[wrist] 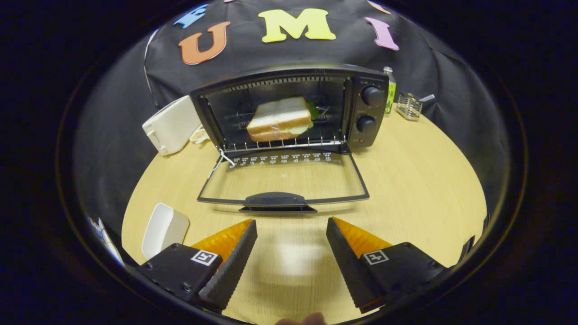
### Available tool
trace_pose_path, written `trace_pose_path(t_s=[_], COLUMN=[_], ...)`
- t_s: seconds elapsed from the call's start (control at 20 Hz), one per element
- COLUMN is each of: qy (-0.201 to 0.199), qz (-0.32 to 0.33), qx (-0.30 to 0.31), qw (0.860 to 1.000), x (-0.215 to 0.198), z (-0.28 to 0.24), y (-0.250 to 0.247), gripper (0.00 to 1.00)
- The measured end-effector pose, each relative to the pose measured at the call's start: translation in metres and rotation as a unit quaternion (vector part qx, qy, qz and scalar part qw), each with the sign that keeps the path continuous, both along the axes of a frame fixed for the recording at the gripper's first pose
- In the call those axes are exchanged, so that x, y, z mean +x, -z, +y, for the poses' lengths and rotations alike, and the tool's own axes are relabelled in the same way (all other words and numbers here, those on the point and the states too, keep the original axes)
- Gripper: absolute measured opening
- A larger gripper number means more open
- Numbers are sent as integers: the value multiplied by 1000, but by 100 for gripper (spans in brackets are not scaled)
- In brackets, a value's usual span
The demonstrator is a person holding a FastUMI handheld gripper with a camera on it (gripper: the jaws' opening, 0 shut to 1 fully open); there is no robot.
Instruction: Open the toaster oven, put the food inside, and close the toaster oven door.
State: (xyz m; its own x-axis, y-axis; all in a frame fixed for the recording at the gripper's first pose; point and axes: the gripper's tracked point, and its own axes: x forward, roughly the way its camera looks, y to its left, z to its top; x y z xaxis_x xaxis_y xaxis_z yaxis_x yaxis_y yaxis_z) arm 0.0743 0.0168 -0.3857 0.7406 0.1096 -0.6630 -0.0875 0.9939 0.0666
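At about ten o'clock from the fingers, near the table (pixel 420 189) edge, lies a white dish (pixel 165 229), empty as far as can be seen. Further off at eleven o'clock a white toaster (pixel 171 124) sits just beside the toaster oven's left wall, with a pale cord bunched between them.

At twelve o'clock stands the toaster oven (pixel 291 108), its glass door (pixel 284 180) folded fully down and lying flat toward the fingers, the dark handle (pixel 275 200) at its near edge just ahead of the fingertips. The sandwich (pixel 279 119) rests on the wire rack inside the open cavity, a bit of green showing at its right side. Two knobs sit on the panel at the oven's right.

The gripper (pixel 291 225) hovers low over the table with its fingers spread wide and nothing between them.

At one o'clock, beyond the oven, a green bottle (pixel 390 90) stands just beside the panel, and a small wire rack (pixel 410 106) sits a little further right.

Judging by this, opening and loading are done; closing the door is what remains. The next move likely calls for getting a finger under or around the handle and swinging the door up about its hinge until it meets the oven's front, taking care not to drag the oven backward.
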Motion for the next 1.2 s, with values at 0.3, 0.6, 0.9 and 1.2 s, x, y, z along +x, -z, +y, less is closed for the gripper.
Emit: trace_pose_path(t_s=[0.3, 0.6, 0.9, 1.2], qy=[5, 6, -9, -12], qz=[9, 10, 5, -24], qx=[-5, -17, -28, -22], qw=[1000, 1000, 1000, 999], x=[15, 27, 32, 42], z=[2, 3, 8, 9], y=[21, 28, 0, -49], gripper=[100, 100, 100, 100])
